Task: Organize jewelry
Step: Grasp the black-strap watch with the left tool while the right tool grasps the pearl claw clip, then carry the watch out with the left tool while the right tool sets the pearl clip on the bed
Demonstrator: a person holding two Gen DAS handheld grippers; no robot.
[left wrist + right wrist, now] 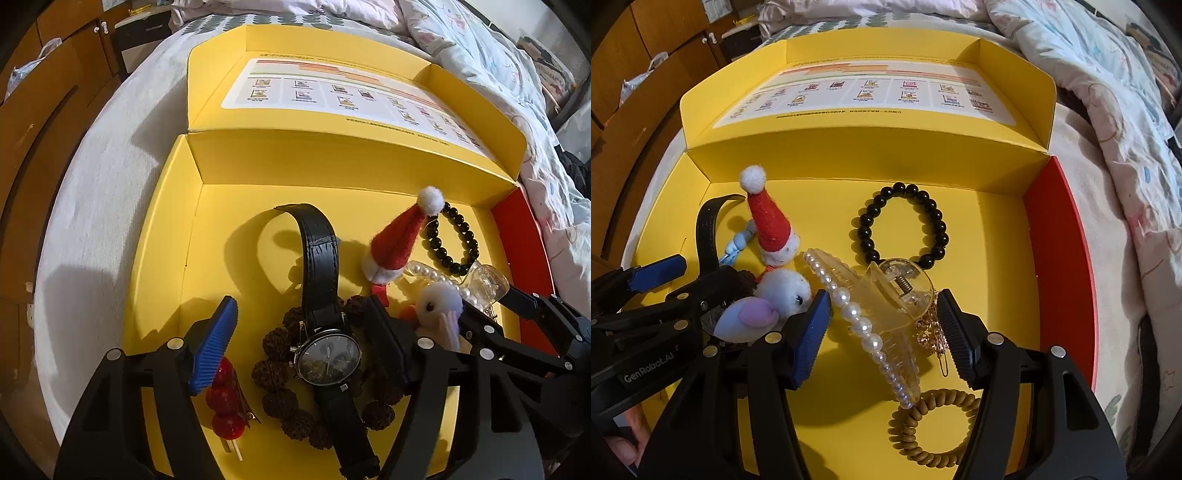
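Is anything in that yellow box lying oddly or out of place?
Yes, things are heaped rather than sorted. The black-strapped watch lies across the brown seed-bead bracelet, one strap end curling up off the floor. The pearl-edged hair claw overlaps the coiled hair tie. Nothing looks broken.

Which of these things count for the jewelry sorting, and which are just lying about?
For the job:
- yellow box
- watch
- brown seed-bead bracelet
- black bead bracelet
- pearl claw clip
- gold hair clip
- coil hair tie
- red berry clip
- Santa hat clip
- plush clip

Lying about:
- bedding
- wooden cabinets
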